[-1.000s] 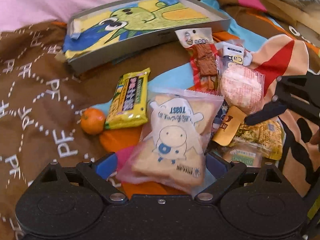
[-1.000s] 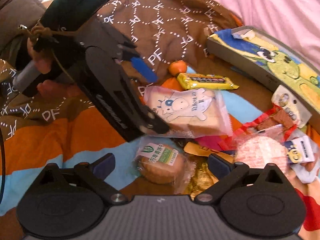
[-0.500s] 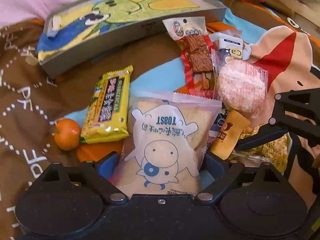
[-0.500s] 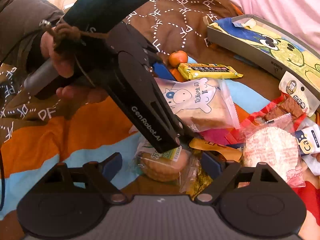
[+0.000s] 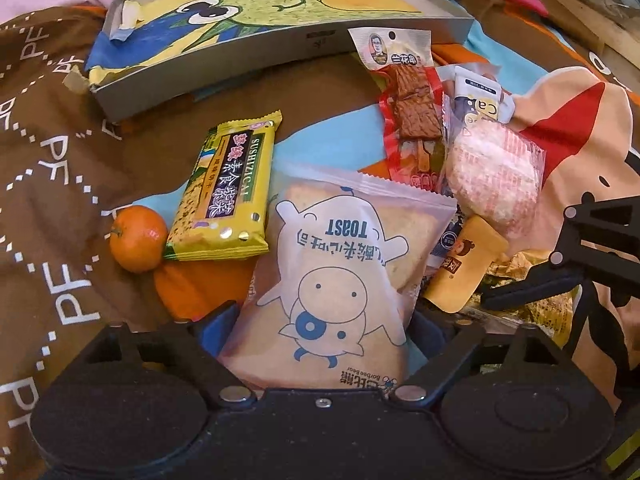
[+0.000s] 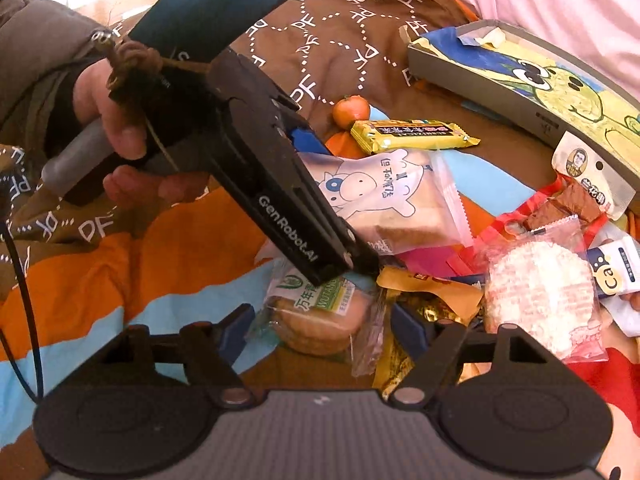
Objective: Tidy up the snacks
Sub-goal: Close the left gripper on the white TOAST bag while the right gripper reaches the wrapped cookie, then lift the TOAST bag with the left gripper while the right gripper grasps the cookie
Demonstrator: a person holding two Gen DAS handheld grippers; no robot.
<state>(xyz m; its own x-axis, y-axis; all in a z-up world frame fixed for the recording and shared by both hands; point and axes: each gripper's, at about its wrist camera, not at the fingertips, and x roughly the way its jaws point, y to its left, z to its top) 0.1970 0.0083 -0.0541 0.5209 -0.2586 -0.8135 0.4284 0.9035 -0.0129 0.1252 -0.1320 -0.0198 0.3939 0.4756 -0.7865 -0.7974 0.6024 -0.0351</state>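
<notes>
Left wrist, fingers (image 5: 224, 326) flanking toast packet (image 5: 332, 280)

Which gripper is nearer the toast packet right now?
Left. The left gripper has its fingers on either side of the toast packet. The right gripper brackets the round biscuit packet, beside the toast.

glossy clear plastic toast wrapper (image 5: 336, 280), shiny yellow foil packet (image 5: 228, 192), soft printed cloth blanket (image 5: 52, 152)

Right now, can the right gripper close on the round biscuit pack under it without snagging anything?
Probably yes. The right gripper is open and straddles the biscuit pack, but the left gripper sits just above it around the toast bag, so clearance looks tight.
</notes>
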